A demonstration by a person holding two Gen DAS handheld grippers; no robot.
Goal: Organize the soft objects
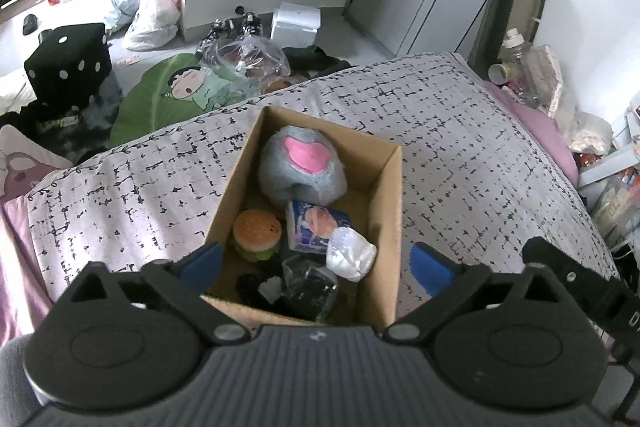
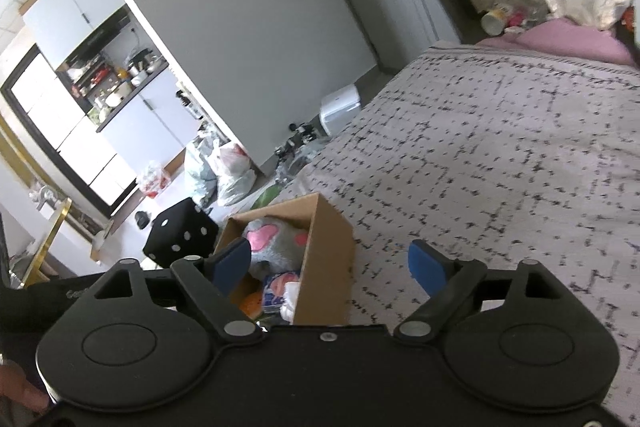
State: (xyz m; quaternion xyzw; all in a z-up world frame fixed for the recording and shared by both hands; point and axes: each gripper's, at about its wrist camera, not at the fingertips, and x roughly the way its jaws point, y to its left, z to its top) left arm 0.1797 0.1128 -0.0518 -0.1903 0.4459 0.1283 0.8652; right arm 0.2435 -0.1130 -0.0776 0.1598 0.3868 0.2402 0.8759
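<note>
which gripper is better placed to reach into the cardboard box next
Left. The left gripper hangs open right above the brown cardboard box, looking down on the grey plush toy. The right gripper, also open, sits off to the box's side.

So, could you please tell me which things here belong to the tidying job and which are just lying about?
Belongs to the job:
cardboard box
grey plush
burger toy
tissue pack
white bundle

Just lying about:
dice cushion
plastic bags
green leaf mat
bottle
</note>
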